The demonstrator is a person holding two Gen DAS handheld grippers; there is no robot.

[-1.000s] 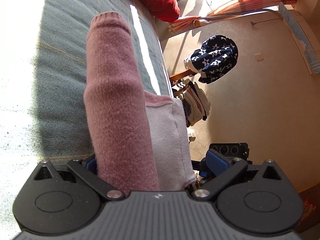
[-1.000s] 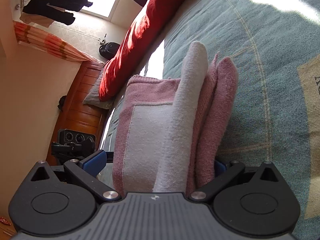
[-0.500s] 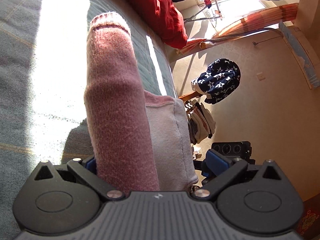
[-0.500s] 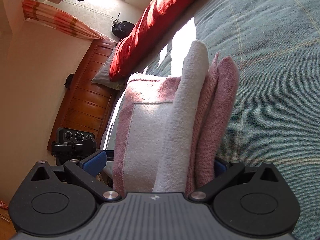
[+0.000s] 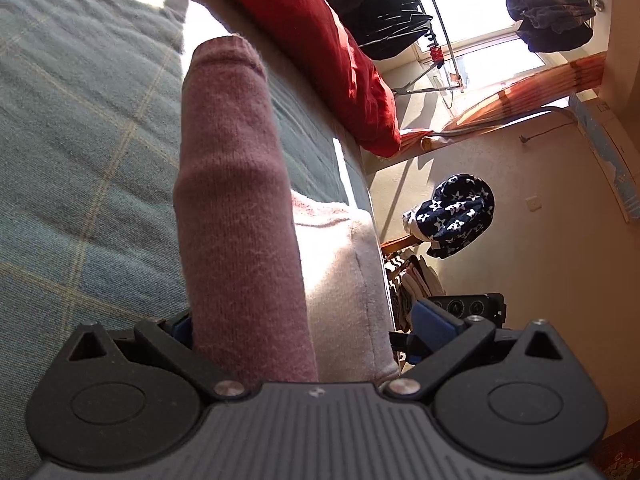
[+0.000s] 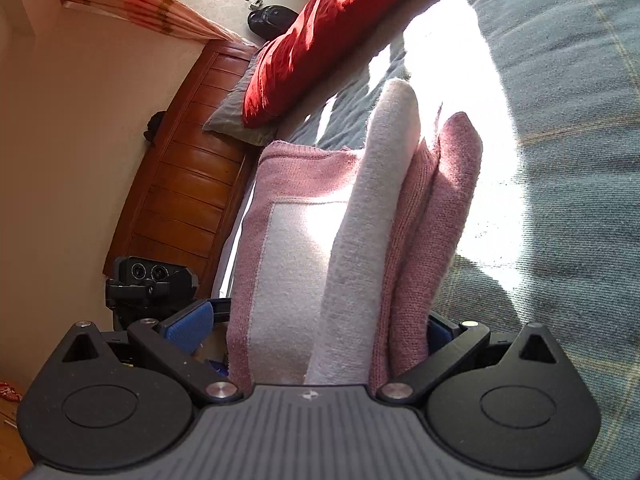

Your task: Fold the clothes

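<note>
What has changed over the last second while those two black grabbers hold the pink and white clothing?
Both views have swung: the left one now takes in more of the window and the dark hanging clothes, the right one more of the wooden headboard, so the garment is being carried over the bed. The hold is unchanged: the left gripper and right gripper stay clamped on the pink and white garment.

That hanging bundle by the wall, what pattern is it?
Dark blue bundle with white stars, clearest in left wrist view.
</note>
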